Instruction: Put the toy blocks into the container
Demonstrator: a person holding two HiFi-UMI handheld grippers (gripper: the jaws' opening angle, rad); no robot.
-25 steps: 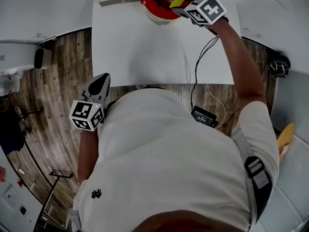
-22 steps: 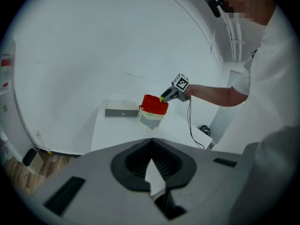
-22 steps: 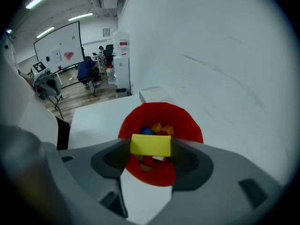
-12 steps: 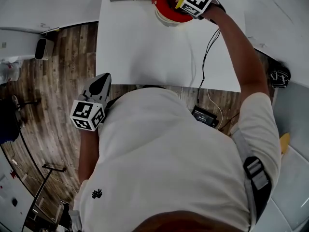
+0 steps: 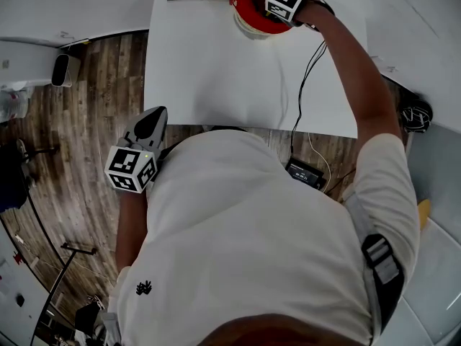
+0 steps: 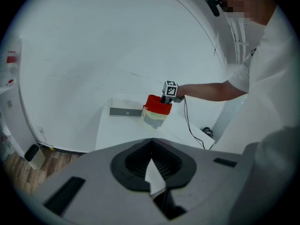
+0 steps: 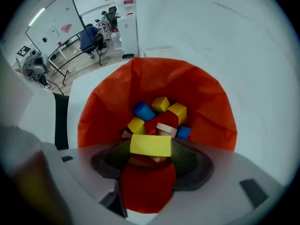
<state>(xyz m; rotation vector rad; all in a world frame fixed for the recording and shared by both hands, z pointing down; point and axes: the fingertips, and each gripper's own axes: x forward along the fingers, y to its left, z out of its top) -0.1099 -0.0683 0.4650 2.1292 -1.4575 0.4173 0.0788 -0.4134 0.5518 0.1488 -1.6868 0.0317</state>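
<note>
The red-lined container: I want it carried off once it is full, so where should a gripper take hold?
Probably the rim of the container, from above, one jaw inside the wall and one outside: it stands upright, mouth open, and looks too wide to span. Choose the side clear of the right gripper, which holds a yellow block over it.

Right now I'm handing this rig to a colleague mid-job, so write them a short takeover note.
Right gripper: shut on a yellow block, over the red-lined container.
Left gripper: shut, empty, off the table beside the person's torso.
Done: several blocks lie in the container.
Left: release the yellow block; no other loose blocks show on the table.
</note>
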